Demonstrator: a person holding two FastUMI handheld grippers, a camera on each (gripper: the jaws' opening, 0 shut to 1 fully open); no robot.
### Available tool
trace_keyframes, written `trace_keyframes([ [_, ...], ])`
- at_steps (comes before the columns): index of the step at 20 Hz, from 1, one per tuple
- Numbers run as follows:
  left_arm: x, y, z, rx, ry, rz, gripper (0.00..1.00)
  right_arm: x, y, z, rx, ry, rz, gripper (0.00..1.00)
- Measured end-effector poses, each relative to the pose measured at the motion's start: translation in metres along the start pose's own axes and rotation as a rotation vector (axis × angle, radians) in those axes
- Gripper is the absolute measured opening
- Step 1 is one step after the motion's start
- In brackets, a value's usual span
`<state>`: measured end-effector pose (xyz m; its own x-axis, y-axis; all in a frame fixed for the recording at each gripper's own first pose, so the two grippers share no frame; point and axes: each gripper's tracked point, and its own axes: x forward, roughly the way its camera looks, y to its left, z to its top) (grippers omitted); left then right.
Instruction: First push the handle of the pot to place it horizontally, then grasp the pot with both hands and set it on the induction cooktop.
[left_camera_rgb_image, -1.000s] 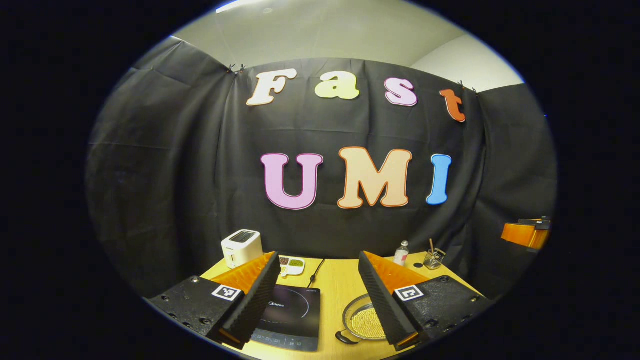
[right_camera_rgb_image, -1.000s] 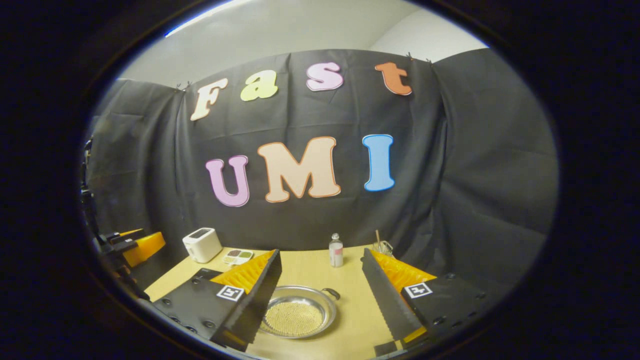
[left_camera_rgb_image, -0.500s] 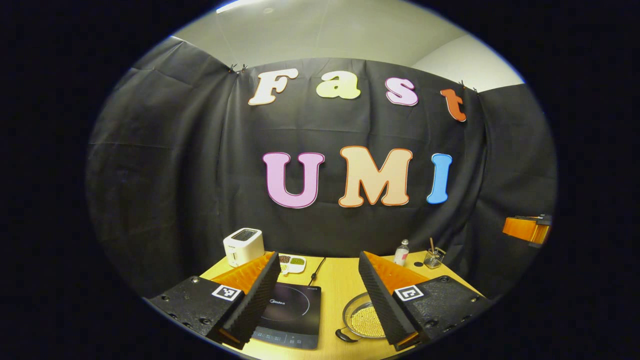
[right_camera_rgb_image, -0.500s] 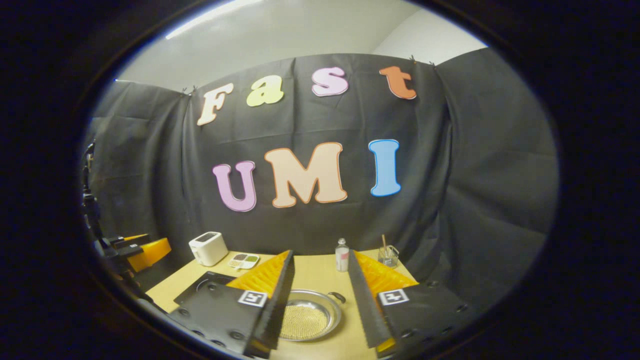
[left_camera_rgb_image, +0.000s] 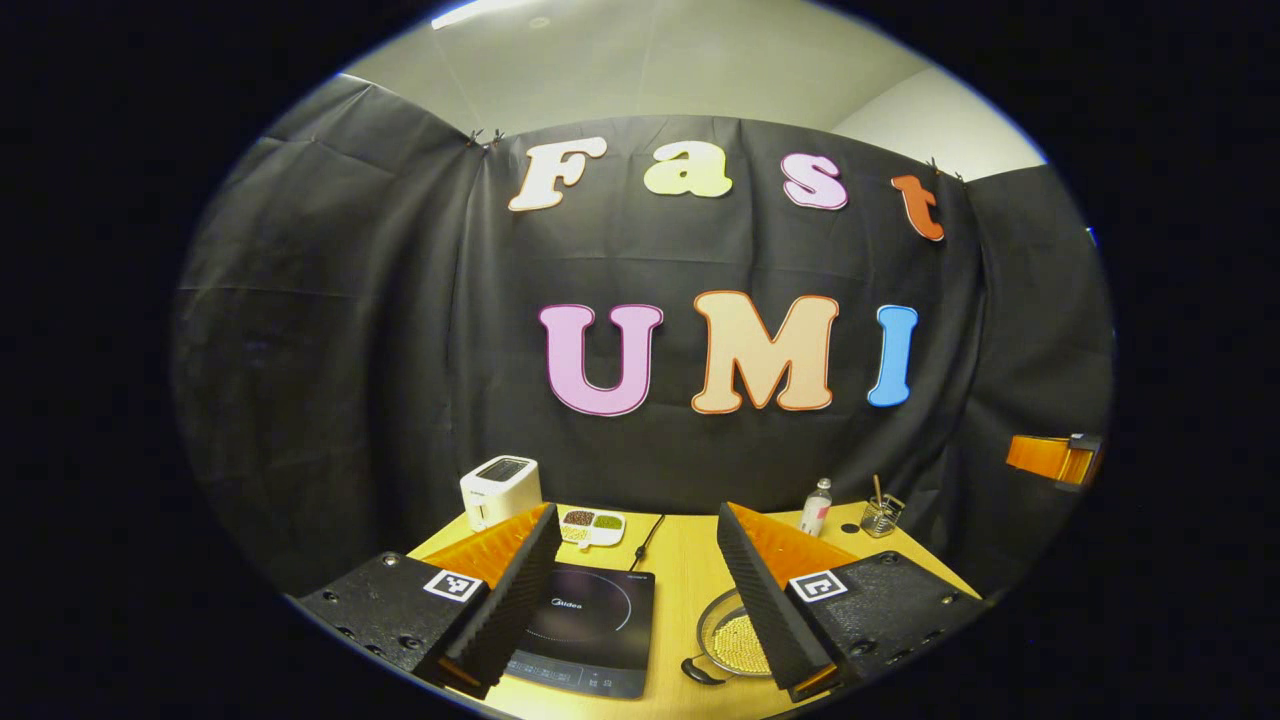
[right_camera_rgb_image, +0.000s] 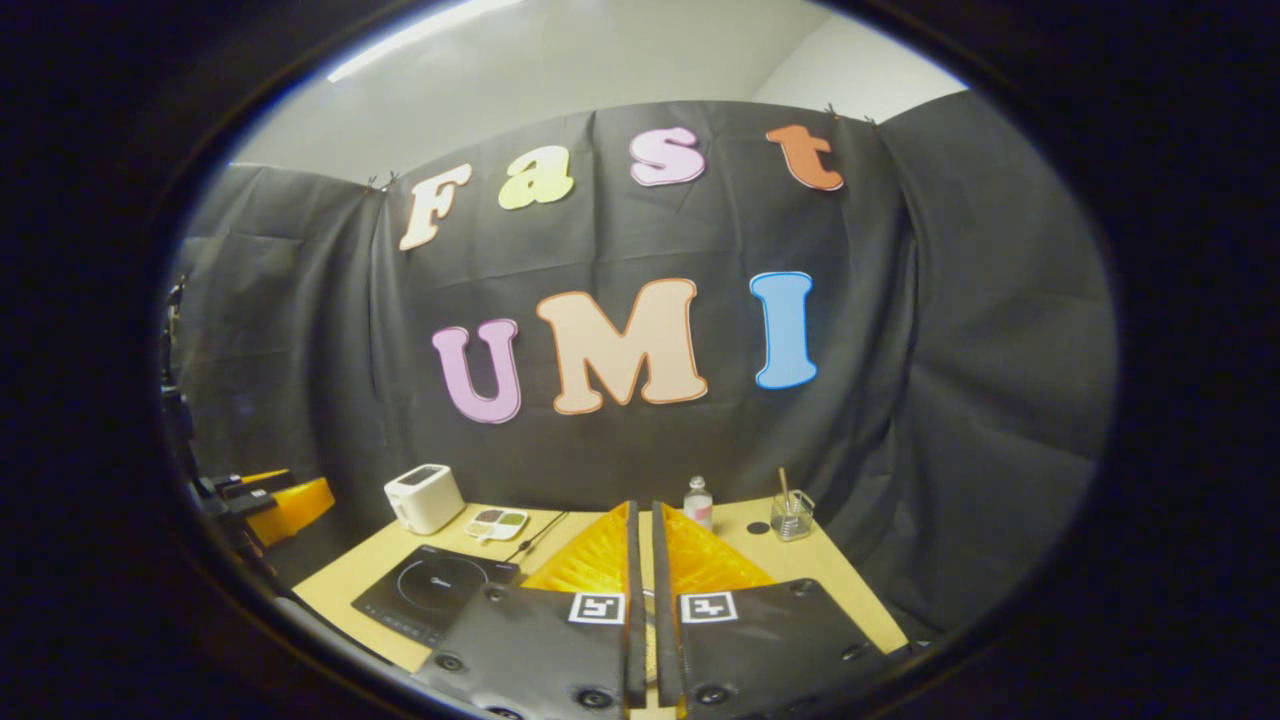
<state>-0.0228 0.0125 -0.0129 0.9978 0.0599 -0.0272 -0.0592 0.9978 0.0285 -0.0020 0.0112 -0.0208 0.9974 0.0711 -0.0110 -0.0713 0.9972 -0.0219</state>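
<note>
On tabletop: pot right of induction cooktop, dark handle pointing toward the viewer's near-left. Left claw wide open, empty. Right claw nearly closed, holding nothing.

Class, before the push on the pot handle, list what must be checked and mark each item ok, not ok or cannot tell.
1. Right tool closed for pushing: ok, fingers nearly together.
2. Left tool holding nothing: ok, open.
3. Induction cooktop surface bare: ok.
4. Pot on the table beside the cooktop: ok.
5. Pot handle already horizontal: not ok, it points toward the camera.
6. Right tool touching the handle: cannot tell.
</note>
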Motion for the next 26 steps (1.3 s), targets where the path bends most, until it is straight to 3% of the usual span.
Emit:
trace_keyframes([
  [2,0.001,0.004,-0.002,0.001,0.003,0.007,0.92,0.005,0.006,-0.011,-0.013,0.026,0.013,0.06],
  [3,0.001,0.006,-0.003,0.002,0.006,0.010,0.92,0.007,0.012,-0.020,-0.009,0.048,0.027,0.00],
  [4,0.001,0.008,-0.005,0.002,0.009,0.013,0.92,0.010,0.019,-0.031,-0.002,0.080,0.041,0.00],
  [5,0.001,0.013,-0.007,0.004,0.014,0.018,0.96,0.012,0.025,-0.045,0.002,0.118,0.055,0.06],
  [6,0.001,0.016,-0.008,0.005,0.018,0.021,0.96,0.014,0.033,-0.059,0.004,0.157,0.069,0.06],
  [7,0.000,0.018,-0.010,0.007,0.020,0.025,0.96,0.016,0.042,-0.073,0.004,0.196,0.085,0.15],
  [8,0.000,0.023,-0.011,0.009,0.024,0.028,0.92,0.017,0.050,-0.087,0.003,0.237,0.100,0.06],
  [11,-0.003,0.038,-0.017,0.018,0.040,0.040,0.96,0.017,0.072,-0.129,0.004,0.348,0.138,0.06],
  [12,-0.005,0.044,-0.019,0.022,0.047,0.046,0.96,0.017,0.079,-0.142,0.005,0.383,0.146,0.00],
  [13,-0.006,0.050,-0.021,0.025,0.051,0.052,0.92,0.015,0.086,-0.155,0.009,0.419,0.155,0.06],
  [16,-0.009,0.065,-0.022,0.030,0.048,0.060,0.96,0.006,0.105,-0.191,0.026,0.544,0.178,0.06],
  [22,-0.016,0.090,-0.029,0.034,0.055,0.069,0.92,-0.018,0.137,-0.261,0.020,0.795,0.205,0.06],
  [23,-0.016,0.096,-0.030,0.041,0.055,0.071,0.96,-0.021,0.142,-0.272,0.028,0.834,0.204,0.00],
  [24,-0.017,0.101,-0.031,0.048,0.054,0.074,0.96,-0.025,0.145,-0.281,0.036,0.868,0.199,0.00],
  [25,-0.019,0.105,-0.032,0.054,0.055,0.076,0.96,-0.029,0.148,-0.289,0.043,0.902,0.193,0.07],
  [26,-0.021,0.110,-0.035,0.058,0.061,0.078,0.92,-0.031,0.151,-0.300,0.050,0.929,0.185,0.07],
])
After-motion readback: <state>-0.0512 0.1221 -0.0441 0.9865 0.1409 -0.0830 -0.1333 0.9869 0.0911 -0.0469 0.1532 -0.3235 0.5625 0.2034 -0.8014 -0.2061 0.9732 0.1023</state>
